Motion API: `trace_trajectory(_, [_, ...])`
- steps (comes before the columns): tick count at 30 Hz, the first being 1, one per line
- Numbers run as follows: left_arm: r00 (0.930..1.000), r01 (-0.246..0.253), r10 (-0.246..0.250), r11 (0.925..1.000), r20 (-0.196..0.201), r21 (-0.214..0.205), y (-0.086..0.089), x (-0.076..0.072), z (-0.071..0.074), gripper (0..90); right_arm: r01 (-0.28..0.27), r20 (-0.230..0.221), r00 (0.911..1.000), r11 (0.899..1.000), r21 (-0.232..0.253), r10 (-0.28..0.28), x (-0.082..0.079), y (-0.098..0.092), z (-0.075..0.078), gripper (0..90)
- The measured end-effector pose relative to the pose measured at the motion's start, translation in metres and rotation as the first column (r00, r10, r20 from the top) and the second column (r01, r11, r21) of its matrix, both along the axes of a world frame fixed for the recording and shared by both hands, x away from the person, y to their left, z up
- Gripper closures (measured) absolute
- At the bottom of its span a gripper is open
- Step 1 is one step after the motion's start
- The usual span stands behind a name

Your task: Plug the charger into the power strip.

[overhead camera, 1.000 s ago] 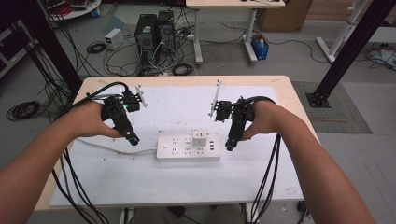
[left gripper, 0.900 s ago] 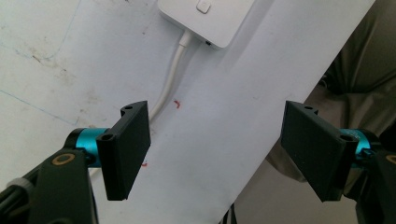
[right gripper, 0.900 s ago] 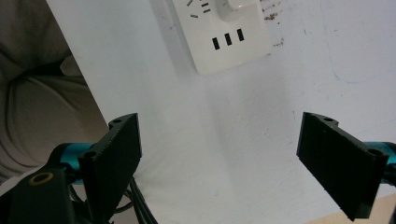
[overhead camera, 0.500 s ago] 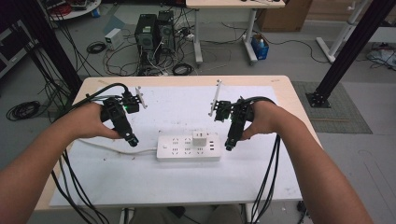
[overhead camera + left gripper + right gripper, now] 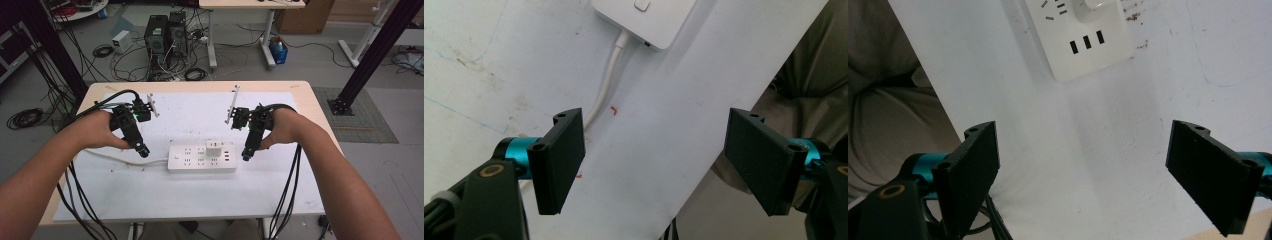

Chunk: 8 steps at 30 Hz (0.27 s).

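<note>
A white power strip lies flat in the middle of the white sheet, with a white adapter plugged into its top. Its white cable runs off to the left. My left gripper points down just left of the strip's cable end, over the cable. In the left gripper view the left gripper is open with nothing between its jaws, the strip's end and cable ahead. My right gripper hangs just right of the strip. The right gripper is open and empty, facing the strip's USB end.
A white paper sheet covers most of the wooden table. Two small white upright brackets stand behind the hands. Black cables trail from both grippers over the near table edge. Computers and cords sit on the floor beyond.
</note>
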<state>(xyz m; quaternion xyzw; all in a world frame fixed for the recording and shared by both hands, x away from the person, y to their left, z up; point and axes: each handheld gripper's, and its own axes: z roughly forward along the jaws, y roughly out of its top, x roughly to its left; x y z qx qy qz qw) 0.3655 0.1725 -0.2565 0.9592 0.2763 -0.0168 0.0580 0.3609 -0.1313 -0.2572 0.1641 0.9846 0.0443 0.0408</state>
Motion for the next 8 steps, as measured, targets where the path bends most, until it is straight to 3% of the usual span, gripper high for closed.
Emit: trace_trajectory(8, [1.0,-0.004,0.004,1.0,0.002,-0.006,0.0005,0.0,0.0004,24.7,0.004,0.001,1.0,1.0,0.005,-0.004,-0.0001,-0.0012,0.0005,13.5])
